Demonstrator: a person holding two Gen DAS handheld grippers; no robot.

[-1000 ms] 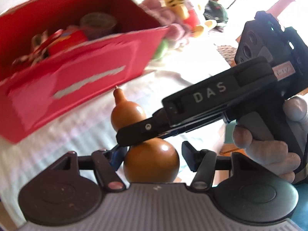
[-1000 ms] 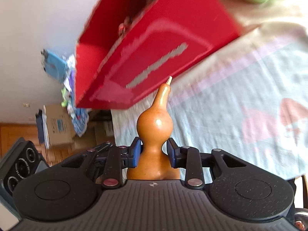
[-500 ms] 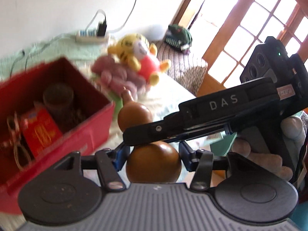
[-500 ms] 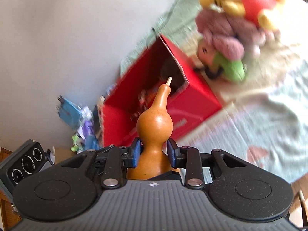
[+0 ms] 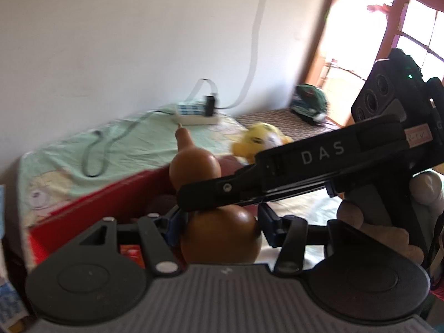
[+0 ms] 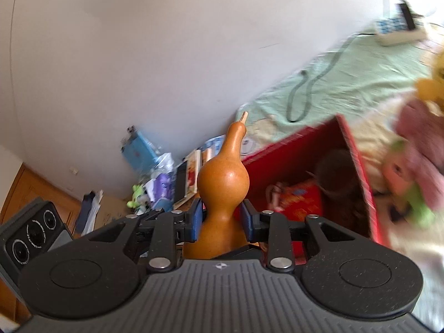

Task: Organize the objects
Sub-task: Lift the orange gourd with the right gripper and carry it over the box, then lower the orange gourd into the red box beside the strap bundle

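A brown gourd [image 5: 194, 169] stands upright between both grippers. My left gripper [image 5: 220, 222] is shut on its lower bulb, one blue pad on each side. My right gripper [image 6: 219, 219] is shut on its narrow waist; in the left wrist view it crosses in from the right [image 5: 194, 197], held by a hand [image 5: 374, 222]. The gourd [image 6: 223, 177] hangs in the air by the near-left corner of an open red box [image 6: 358, 166], its stem pointing up. The box rim [image 5: 97, 202] lies just beyond and below the left fingers. Inside are a red packet [image 6: 302, 199] and a dark round thing [image 6: 335, 166].
Plush toys [image 6: 416, 144] lie right of the box on a pale green sheet; a yellow one [image 5: 258, 141] shows behind the gourd. A white power strip [image 5: 194, 113] and a looped cable [image 5: 94, 152] sit near the wall. Floor clutter [image 6: 155, 174] lies left of the bed.
Both grippers have lifted the gourd off the sheet and tilted upward. The red box, once high in the frames, now lies below and just beyond the gourd.
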